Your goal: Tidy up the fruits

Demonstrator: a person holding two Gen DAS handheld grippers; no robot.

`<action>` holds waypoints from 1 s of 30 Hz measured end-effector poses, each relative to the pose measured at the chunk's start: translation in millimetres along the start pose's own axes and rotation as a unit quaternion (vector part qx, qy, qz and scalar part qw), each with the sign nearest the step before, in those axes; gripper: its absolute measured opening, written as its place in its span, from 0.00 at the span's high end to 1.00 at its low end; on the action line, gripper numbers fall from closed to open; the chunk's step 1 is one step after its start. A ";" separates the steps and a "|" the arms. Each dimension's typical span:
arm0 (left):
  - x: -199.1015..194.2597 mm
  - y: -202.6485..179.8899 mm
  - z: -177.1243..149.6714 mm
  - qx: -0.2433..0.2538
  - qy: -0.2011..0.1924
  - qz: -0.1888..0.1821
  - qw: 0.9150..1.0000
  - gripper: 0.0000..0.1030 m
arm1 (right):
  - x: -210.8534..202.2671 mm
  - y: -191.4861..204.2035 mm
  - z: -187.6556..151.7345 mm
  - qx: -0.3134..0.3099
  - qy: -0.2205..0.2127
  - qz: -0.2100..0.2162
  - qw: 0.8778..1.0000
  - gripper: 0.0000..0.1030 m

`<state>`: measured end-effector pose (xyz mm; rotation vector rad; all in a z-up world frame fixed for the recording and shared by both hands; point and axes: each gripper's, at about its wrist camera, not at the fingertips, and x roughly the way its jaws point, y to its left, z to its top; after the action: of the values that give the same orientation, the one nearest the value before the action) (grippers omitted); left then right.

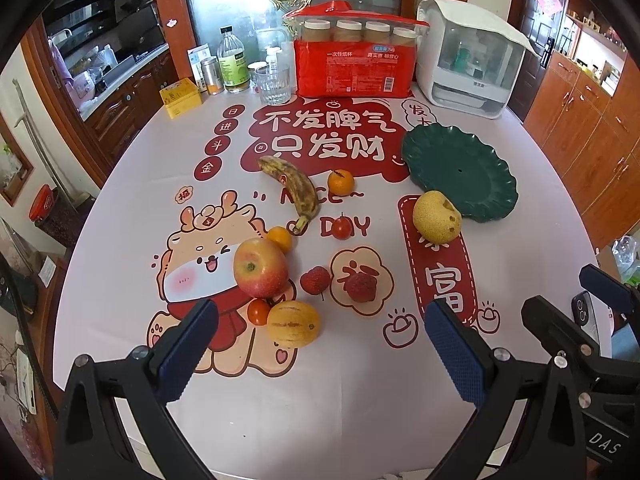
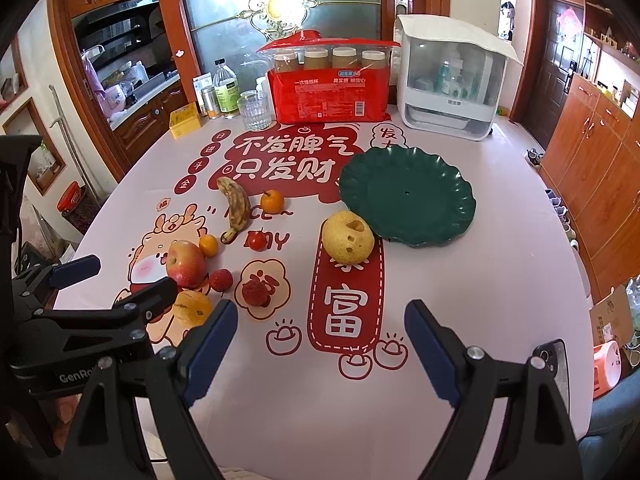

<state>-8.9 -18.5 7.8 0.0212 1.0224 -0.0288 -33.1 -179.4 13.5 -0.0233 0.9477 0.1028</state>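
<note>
Awaiting sorting — fruits (image 1: 260, 268), green plate (image 1: 460, 172) bare

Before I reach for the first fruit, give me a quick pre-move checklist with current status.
1. Left gripper open and holding nothing: ok.
2. Right gripper open and holding nothing: ok.
3. Green plate free to receive fruit: ok, nothing lies on it.
4. Pear reachable: ok, it sits beside the plate's near rim with nothing in front of it.
5. Apple free to lift alone: not ok, an orange and a cherry tomato crowd close against it.
6. Banana and the two strawberries lying on the tablecloth apart from each other: ok.
</note>
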 end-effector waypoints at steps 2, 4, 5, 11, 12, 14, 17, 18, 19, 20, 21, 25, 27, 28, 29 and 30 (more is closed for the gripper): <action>-0.9 2.3 -1.7 0.000 -0.001 0.000 1.000 0.01 | -0.8 0.7 -0.4 0.000 -0.001 0.001 1.000 0.16; -1.2 2.4 -1.5 -0.001 -0.002 -0.001 1.000 0.01 | -0.7 0.7 -0.3 0.000 0.000 0.000 1.000 0.16; -1.2 2.3 -1.3 0.000 -0.002 0.000 1.000 0.01 | -0.9 0.9 -0.5 0.000 0.000 0.000 1.000 0.16; -3.5 4.2 -2.9 -0.001 -0.003 -0.002 1.000 0.01 | -1.5 1.1 -0.6 0.000 -0.001 0.001 1.000 0.16; -3.8 4.2 -3.0 -0.001 -0.003 -0.001 1.000 0.01 | -1.6 1.2 -0.7 0.000 -0.001 0.001 1.000 0.16; -3.6 4.1 -2.8 -0.001 -0.003 -0.001 1.000 0.01 | -1.6 1.3 -0.9 0.000 -0.001 0.001 1.000 0.16; -6.5 6.7 -4.8 -0.002 -0.006 0.000 1.000 0.01 | -1.7 1.4 -1.0 0.000 -0.001 0.001 1.000 0.16; -6.1 6.2 -4.4 -0.002 -0.005 -0.001 1.000 0.01 | -1.8 1.5 -1.1 -0.001 -0.001 0.001 1.000 0.16; -6.4 6.3 -4.4 -0.002 -0.005 -0.001 1.000 0.01 | -1.9 1.3 -1.1 -0.001 -0.001 0.001 1.000 0.16; -6.0 5.8 -4.2 -0.002 -0.005 0.000 1.000 0.01 | -2.5 1.9 -1.2 -0.001 -0.002 0.001 1.000 0.16; -7.2 6.5 -4.3 -0.002 -0.006 0.000 1.000 0.01 | -2.1 2.0 -1.3 -0.001 -0.002 0.001 1.000 0.16; -12.7 11.4 -10.3 -0.004 -0.010 0.002 1.000 0.01 | -3.0 5.9 -2.1 -0.002 -0.003 0.002 1.000 0.16; -15.1 13.3 -13.4 -0.005 -0.012 0.002 1.000 0.01 | -3.0 5.4 -1.8 -0.002 -0.003 0.002 1.000 0.16; -15.0 13.1 -13.4 -0.004 -0.012 0.003 1.000 0.01 | -3.4 7.3 -2.2 -0.003 -0.004 0.002 1.000 0.16; -15.5 13.4 -14.3 -0.005 -0.012 0.003 1.000 0.01 | -3.3 8.4 -2.1 -0.004 -0.004 0.002 1.000 0.16; -16.1 14.1 -14.9 -0.005 -0.012 0.004 1.000 0.01 | -3.9 11.2 -3.5 -0.004 -0.004 0.002 1.000 0.16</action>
<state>-29.6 -3.7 13.8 0.0149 0.9981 -0.0171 -39.3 -168.8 14.9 -0.0286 0.9393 0.1110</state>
